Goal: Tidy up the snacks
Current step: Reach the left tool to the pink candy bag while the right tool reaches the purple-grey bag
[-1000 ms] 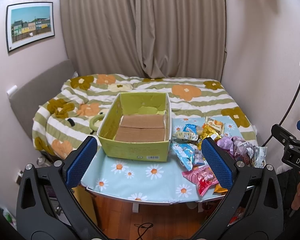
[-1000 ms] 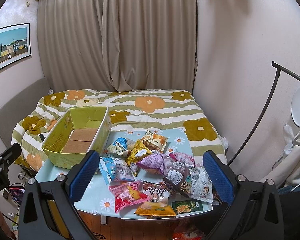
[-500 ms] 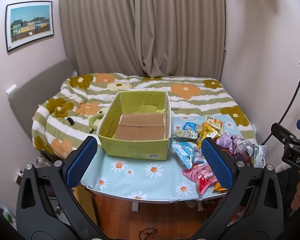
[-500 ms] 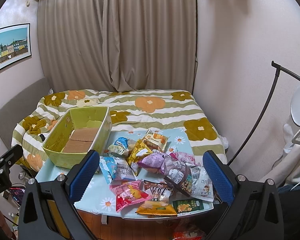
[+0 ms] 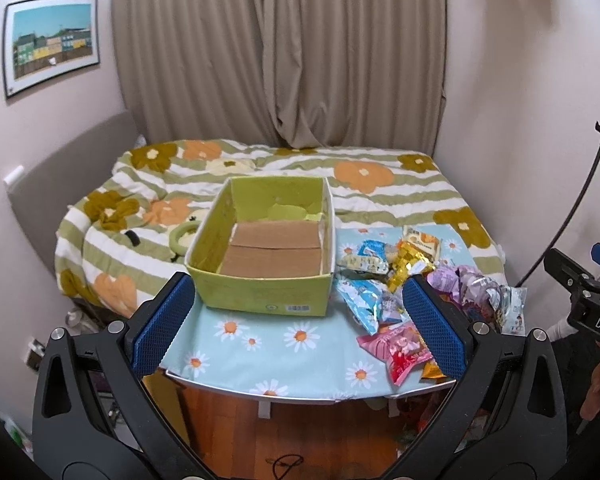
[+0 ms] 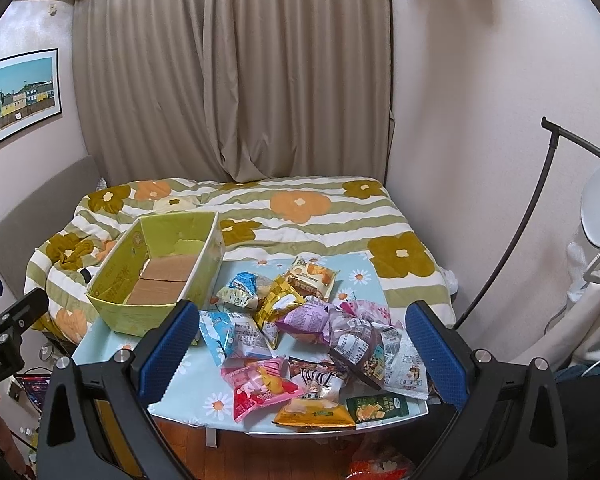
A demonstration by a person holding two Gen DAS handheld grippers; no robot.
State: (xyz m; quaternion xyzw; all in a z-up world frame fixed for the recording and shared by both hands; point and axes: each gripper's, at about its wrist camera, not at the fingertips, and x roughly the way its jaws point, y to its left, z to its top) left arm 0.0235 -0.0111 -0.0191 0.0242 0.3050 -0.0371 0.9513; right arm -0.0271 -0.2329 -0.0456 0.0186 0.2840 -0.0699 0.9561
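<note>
A green cardboard box [image 5: 260, 294] [image 6: 116, 316] stands open and empty on the left half of a small table with a daisy-print cloth [image 5: 260, 344] [image 6: 216, 400]. Right of it lies a heap of snack packets [image 6: 312, 332] [image 5: 384, 300]: pink [image 6: 260, 386], blue [image 6: 220, 332], gold [image 6: 278, 306], purple [image 6: 308, 318] and others. My left gripper [image 5: 298, 328] hangs open in front of the table, level with the box's near wall, nothing between its fingers. My right gripper [image 6: 302, 354] hangs open before the heap, holding nothing.
Behind the table a bed with a flower-and-stripe quilt [image 5: 360, 184] fills the room up to a curtain [image 5: 280, 60]. A black lamp stand [image 6: 512, 236] leans at the right wall. Wooden floor [image 5: 300, 436] shows under the table's near edge.
Both views have shifted slightly: the table and box sit a little higher and farther in the frame. Nothing on the table has moved and both grippers stay open.
</note>
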